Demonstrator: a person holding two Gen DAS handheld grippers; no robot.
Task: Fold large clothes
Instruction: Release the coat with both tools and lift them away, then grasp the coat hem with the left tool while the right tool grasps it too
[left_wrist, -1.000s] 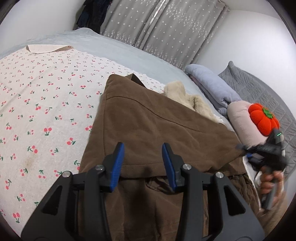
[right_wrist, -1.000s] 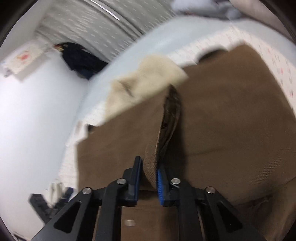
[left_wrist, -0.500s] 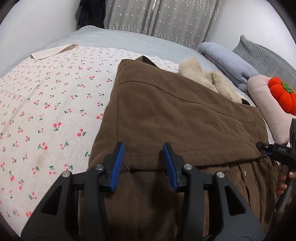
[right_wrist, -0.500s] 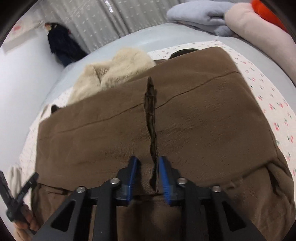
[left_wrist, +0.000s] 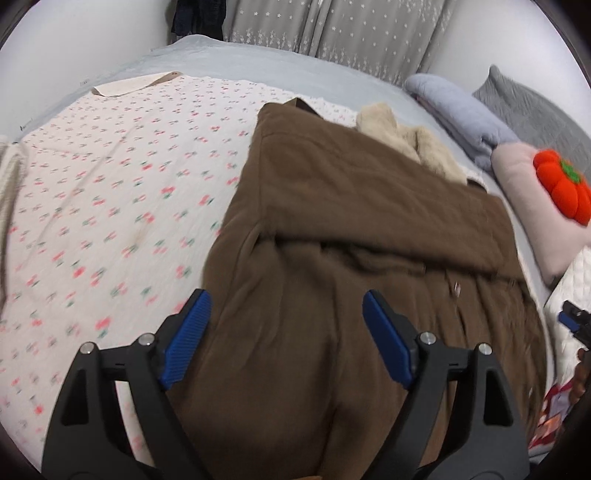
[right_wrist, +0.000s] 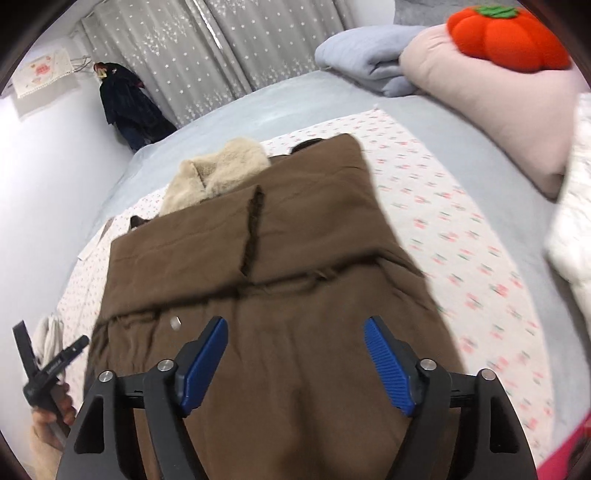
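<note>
A large brown coat with a cream fleece lining lies on a cherry-print sheet. Its far part is folded over toward me, and the fold edge runs across the middle. It also shows in the right wrist view, with the lining at the far end. My left gripper is open and empty above the coat's near part. My right gripper is open and empty above the near part too. Each gripper shows at the edge of the other's view.
A pink pillow with an orange pumpkin cushion and a folded grey-blue blanket lie on the right of the bed. Grey curtains hang behind. Dark clothes hang in the corner. A white quilt lies at the right.
My right gripper let go of the coat's folded edge and opened wide. My left gripper opened wider. Both pulled back toward the coat's near end.
</note>
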